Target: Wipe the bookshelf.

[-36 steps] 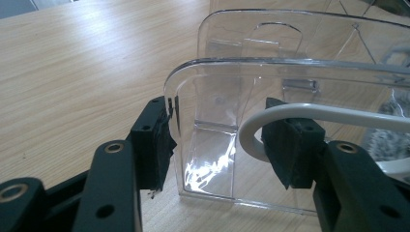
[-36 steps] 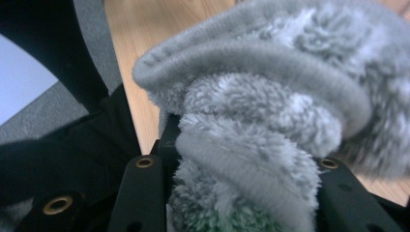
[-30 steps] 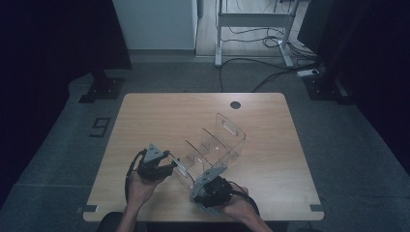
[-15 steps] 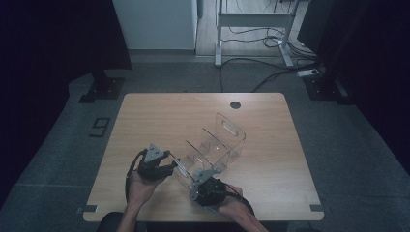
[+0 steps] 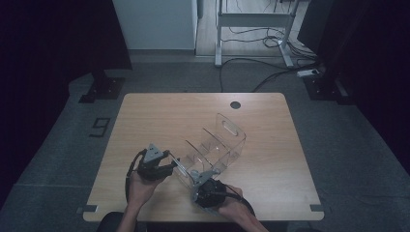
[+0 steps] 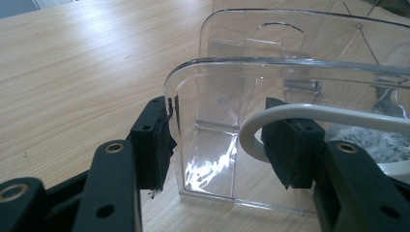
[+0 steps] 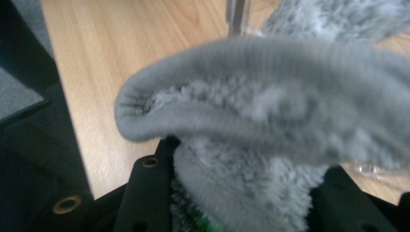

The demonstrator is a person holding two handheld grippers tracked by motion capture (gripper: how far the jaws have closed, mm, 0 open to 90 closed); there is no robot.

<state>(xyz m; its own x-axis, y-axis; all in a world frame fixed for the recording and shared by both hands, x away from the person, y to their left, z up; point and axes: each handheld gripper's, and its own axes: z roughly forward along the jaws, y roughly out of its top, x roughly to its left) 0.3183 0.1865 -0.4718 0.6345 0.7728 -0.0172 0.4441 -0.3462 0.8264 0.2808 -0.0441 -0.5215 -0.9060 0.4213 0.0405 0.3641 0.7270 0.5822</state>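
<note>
From the high view, a clear plastic organizer [image 5: 215, 147] with dividers lies on the wooden bench [image 5: 159, 116], toward the person's side. The left gripper [image 5: 170, 163] meets its near-left end, and the right gripper [image 5: 199, 180] sits at its near edge; its jaws are hidden under its body and hand, and the grey cloth is too small to make out here.

In the left gripper view, the jaws grasp the organizer's [image 6: 270, 96] end wall: the left pad presses the curved corner of the clear wall, while the right pad stands inside, partly covered by a white cable [image 6: 314, 116]. A patch of grey fuzzy cloth [image 6: 387, 140] shows through the plastic, cut off at the right edge.

In the right gripper view, the jaws are clamped on a grey fuzzy sock [image 7: 270, 130], blurred by closeness. It covers most of the organizer [image 7: 237, 17] behind.
</note>
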